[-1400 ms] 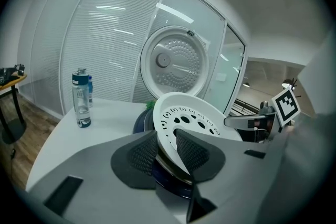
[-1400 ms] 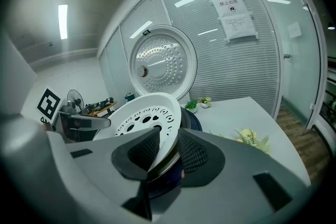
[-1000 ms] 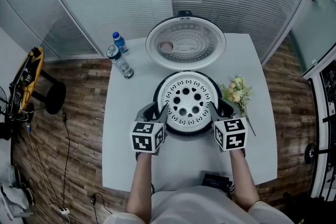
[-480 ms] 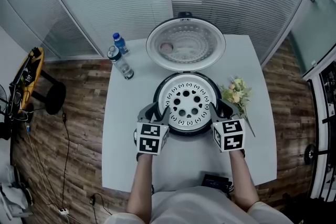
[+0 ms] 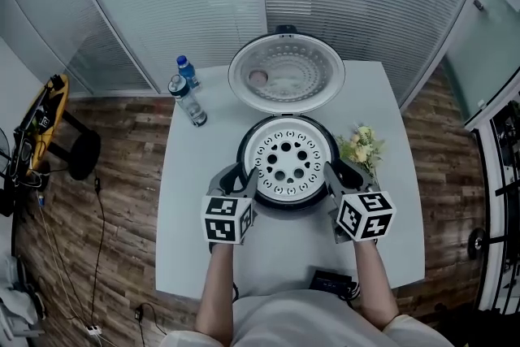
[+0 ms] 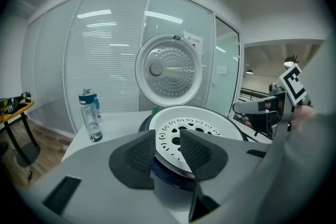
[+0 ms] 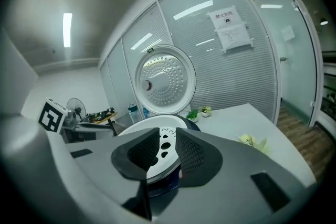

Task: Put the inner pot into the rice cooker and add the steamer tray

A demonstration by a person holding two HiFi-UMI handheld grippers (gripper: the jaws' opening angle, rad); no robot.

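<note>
left gripper (image 5: 246,177) has just been opening, its jaws apart at the tray's (image 5: 286,162) left edge, not pinching. right gripper (image 5: 331,173) jaws apart too, just narrowing at its right edge. tray sits in the cooker (image 5: 280,207), lid (image 5: 286,77) raised behind.

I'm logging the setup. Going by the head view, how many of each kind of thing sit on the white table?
rice cooker, lid open: 1
steamer tray: 1
water bottles: 2
flower bunch: 1
dark flat device: 1
Total: 6
</note>
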